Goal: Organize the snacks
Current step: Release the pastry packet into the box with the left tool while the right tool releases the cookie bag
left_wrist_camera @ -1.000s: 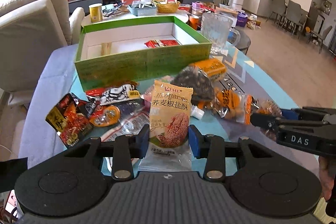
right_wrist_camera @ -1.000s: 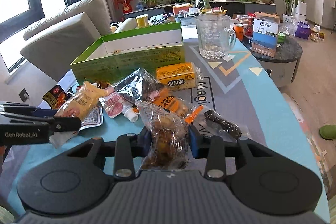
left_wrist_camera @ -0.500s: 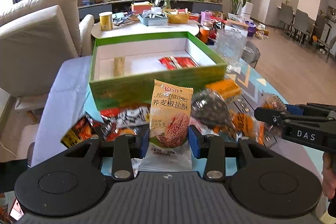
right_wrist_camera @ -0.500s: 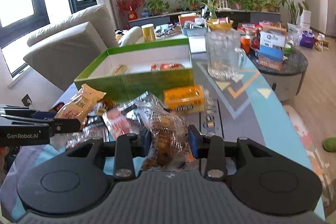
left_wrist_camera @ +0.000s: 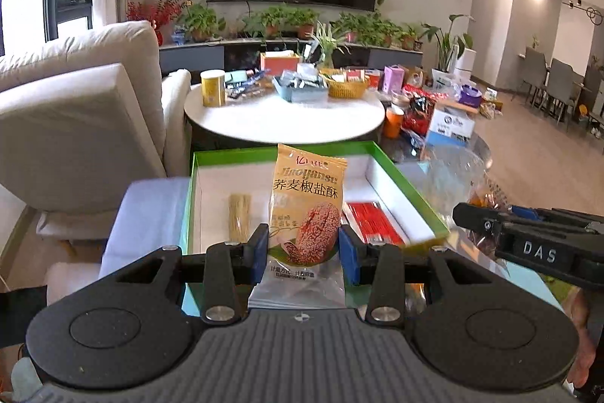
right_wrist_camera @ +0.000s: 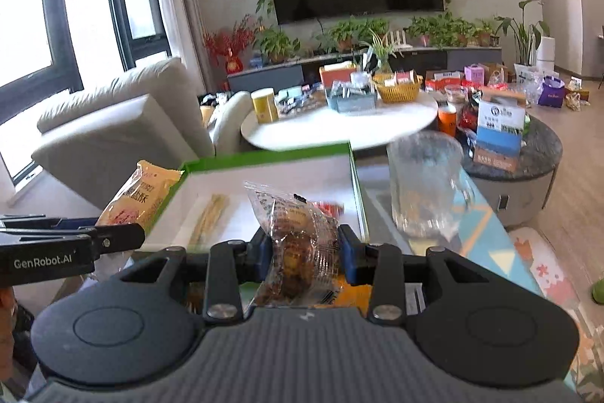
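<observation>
Living room with dark TV behind; green box [left_wrist_camera: 411, 187] at frame centre. Left gripper [left_wrist_camera: 304, 250] pinches upright yellow snack packet [left_wrist_camera: 305, 199], long axis vertical. Right gripper [right_wrist_camera: 305, 253] clamps clear-wrapped pastry [right_wrist_camera: 296, 237] likewise.

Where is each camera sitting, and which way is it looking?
Left wrist: sits on the left gripper, looking along its fingers over the green box toward the TV; it holds a yellow packet, and the right gripper pokes in at right.
Right wrist: sits on the right gripper, facing the same way, holding a clear packet; the left gripper shows at left.
Shared: box, both packets, glass mug, TV.
</observation>
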